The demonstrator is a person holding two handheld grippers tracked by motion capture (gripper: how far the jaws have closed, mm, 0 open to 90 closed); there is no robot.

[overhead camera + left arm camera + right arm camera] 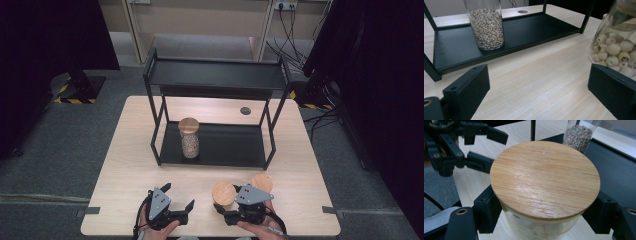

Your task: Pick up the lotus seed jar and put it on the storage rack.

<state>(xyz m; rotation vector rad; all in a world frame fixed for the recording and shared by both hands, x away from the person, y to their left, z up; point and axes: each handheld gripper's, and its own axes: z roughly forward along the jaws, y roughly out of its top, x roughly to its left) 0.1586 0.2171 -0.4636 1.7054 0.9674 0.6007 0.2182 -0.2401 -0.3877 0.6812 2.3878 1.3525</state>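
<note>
the right gripper has its two jaws on either side of a glass jar with a round bamboo lid, just under the lid, and they seem to press the glass, so it looks to be pinching this jar; the jar stands at the near edge of the wooden table. the left gripper is spread wide with nothing between its jaws, hovering low over the table just beside that jar. a second jar with the same kind of lid stands close behind the held one, and a tall jar of small grains is on the lower shelf of the black rack. the risk, as a judgement: smooth glass can slip from the flat jaws if the jar is lifted, the loose-looking lid may shift if it tilts, and the neighbour jar could be knocked. no brand, label or writing can be read anywhere.
</note>
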